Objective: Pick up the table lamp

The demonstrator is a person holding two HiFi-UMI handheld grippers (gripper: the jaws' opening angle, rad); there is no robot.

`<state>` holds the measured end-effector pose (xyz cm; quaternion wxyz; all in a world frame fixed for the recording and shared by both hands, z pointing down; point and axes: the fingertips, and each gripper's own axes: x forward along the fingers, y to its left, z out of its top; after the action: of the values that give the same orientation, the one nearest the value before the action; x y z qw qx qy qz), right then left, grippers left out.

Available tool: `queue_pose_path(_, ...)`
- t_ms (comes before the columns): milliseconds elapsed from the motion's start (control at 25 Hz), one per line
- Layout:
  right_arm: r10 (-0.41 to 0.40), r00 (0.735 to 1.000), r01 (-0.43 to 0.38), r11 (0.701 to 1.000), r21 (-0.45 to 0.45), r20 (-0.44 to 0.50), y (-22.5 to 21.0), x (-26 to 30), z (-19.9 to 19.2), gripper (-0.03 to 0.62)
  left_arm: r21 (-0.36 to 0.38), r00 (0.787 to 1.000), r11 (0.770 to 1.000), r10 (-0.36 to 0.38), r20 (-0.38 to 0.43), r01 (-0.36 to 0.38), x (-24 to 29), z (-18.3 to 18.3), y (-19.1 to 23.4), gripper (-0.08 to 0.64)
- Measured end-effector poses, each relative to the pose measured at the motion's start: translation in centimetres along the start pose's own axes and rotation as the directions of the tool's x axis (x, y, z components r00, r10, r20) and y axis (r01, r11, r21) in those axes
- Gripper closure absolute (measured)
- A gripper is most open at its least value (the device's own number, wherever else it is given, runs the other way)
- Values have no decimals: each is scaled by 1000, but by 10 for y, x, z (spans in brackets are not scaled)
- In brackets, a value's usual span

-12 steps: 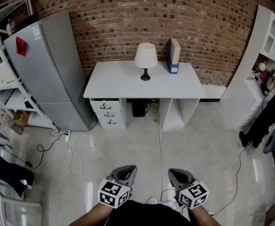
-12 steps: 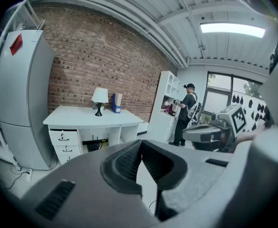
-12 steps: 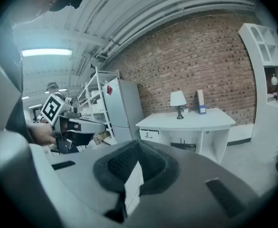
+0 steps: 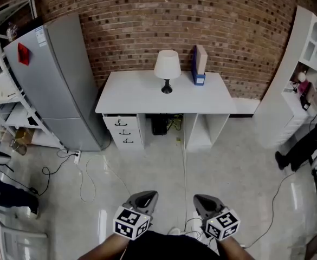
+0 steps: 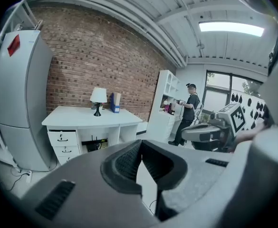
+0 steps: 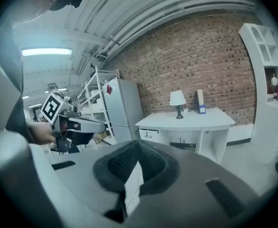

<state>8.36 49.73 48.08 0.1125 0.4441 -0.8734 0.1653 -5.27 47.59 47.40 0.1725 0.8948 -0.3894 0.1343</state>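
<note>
In the head view, your left gripper (image 4: pixel 146 195) and right gripper (image 4: pixel 204 198) sit low and close to your body, side by side over the pale floor. I judge that is simply a carrying pose, since nothing is within reach yet. The table lamp with a white cone shade on a slim dark stem and round foot (image 4: pixel 167 72) stands upright toward the back of the white rectangular desk (image 4: pixel 131 93), well apart from both grippers and across open floor. It is just beside an upright blue and beige file box (image 4: pixel 199 64), both probably kept near the red brick wall (image 4: pixel 147 15) to leave the front of the desk free. A tall grey refrigerator (image 4: pixel 60 80) stands to the desk's left. In the left gripper view, the dark ribbed pads meet with nothing between them, and the lamp shows small and far off on the desktop. In the right gripper view, those jaws are likewise pressed together and empty, aimed roughly toward the desk. The lamp is too small here to tell whether a cord runs from it, so expect one. The count is one lamp, one file box, one desk with three drawers (image 4: pixel 124 131) in its left pedestal, one refrigerator and two grippers. The approach is still ahead of you.
</note>
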Motion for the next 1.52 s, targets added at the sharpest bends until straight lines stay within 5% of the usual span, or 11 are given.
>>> queue_pose_path(1040, 71, 997, -71, 996, 49, 1, -39, -16, -11, 588, -27, 999, 999, 33, -23, -34, 36, -9, -42, 555)
queue_pose_path(1520, 63, 998, -62, 997, 52, -21, -70, 56, 11, 588, -40, 999, 999, 22, -34, -23, 82, 12, 27, 555)
